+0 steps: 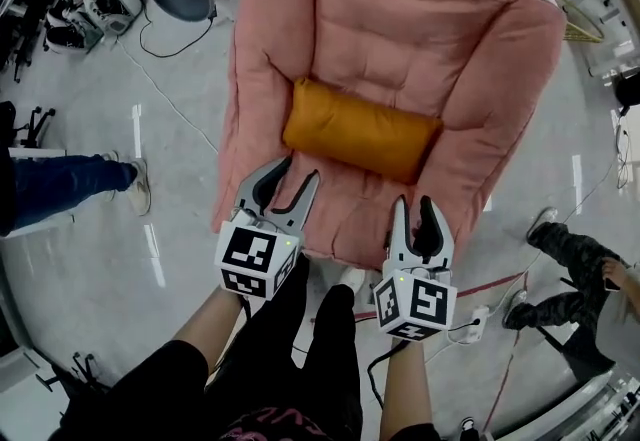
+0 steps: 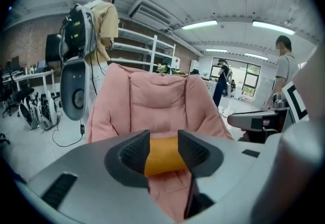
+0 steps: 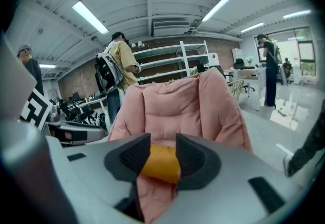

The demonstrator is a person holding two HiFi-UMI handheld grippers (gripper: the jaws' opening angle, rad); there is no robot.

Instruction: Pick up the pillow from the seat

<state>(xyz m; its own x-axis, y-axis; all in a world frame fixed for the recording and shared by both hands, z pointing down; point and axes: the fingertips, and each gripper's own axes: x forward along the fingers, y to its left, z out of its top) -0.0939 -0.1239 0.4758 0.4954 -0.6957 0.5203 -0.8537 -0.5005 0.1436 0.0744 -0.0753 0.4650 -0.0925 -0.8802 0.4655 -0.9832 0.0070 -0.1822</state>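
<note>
While both tongs hang over the front edge of the pink armchair, neither touches anything.

Nearest: the left gripper sits over the armchair's front corner on the person's left. Its jaws are partway apart with nothing between the pads. Its own view shows only the orange pillow, far off, framed in the gap.

Beside it, the right gripper sits over the armchair's front edge on the person's right. Its jaws are likewise partway apart and empty. Both grippers point into the armchair side by side. Judged: a two-handed line-up, one gripper per half, since a soft bolster would likely sag from a single pinch.

Further in, the orange pillow lies crosswise on the armchair's seat cushion, at the foot of the backrest. It is slightly skewed, its right end nearer the front edge. It is untouched and well apart from both grippers.

Judgement: approach step, pick not begun. The present gaps look narrower than the pillow is thick, so the jaws would need to open further or pinch a fold of fabric.

Behind the armchair stands a person in a beige shirt wearing a backpack rig, back turned, with white shelving beyond. Left of the armchair is a blue-trousered leg. Right of it is a person in dark trousers. Neither is in the reach path.
</note>
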